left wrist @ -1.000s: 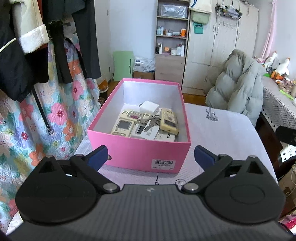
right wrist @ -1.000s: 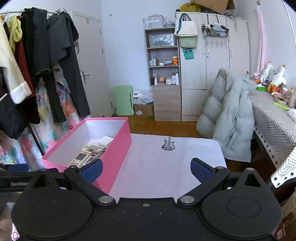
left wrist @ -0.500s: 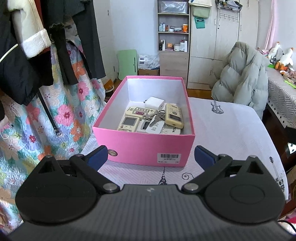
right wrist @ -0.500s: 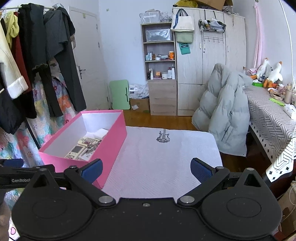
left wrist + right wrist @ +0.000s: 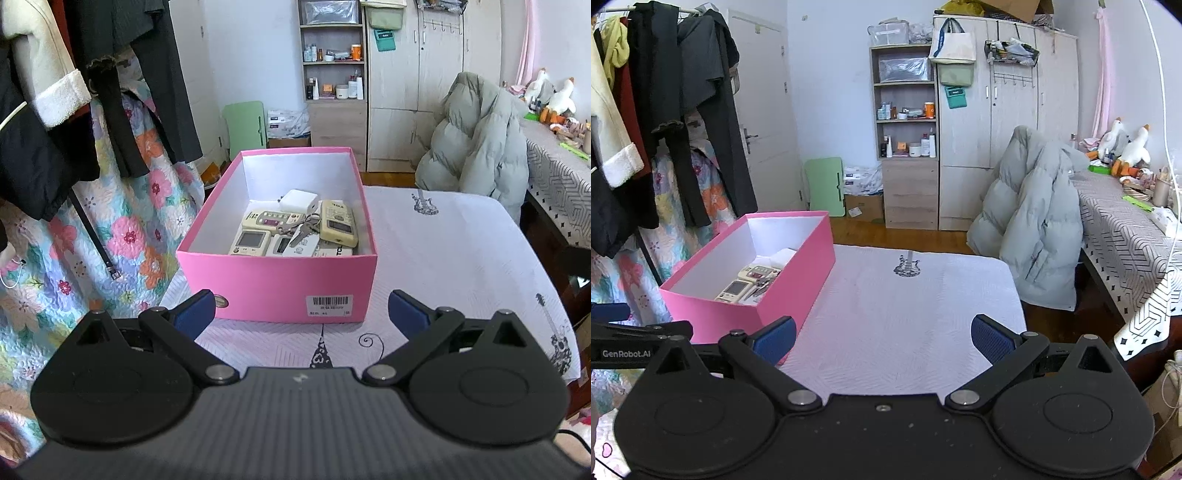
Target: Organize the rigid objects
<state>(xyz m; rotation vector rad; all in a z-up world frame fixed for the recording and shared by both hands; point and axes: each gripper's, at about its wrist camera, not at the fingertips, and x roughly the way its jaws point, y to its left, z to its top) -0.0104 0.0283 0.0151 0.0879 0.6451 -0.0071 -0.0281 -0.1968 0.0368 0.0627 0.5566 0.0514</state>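
Bedroom table (image 5: 905, 314) bare; pink box (image 5: 277, 284) at left edge holds remotes (image 5: 295, 232). Both fingers wide, empty. Sorting looks finished; next, likely withdraw.

Both wrist views share the pink box (image 5: 277, 284).

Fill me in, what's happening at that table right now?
A person holds a gripper in each hand in front of a pink box on the white tablecloth. The left gripper and the right gripper are both open and hold nothing. The box already contains several remote controls, a bunch of keys and a white charger. The cloth beside the box shows no loose objects.
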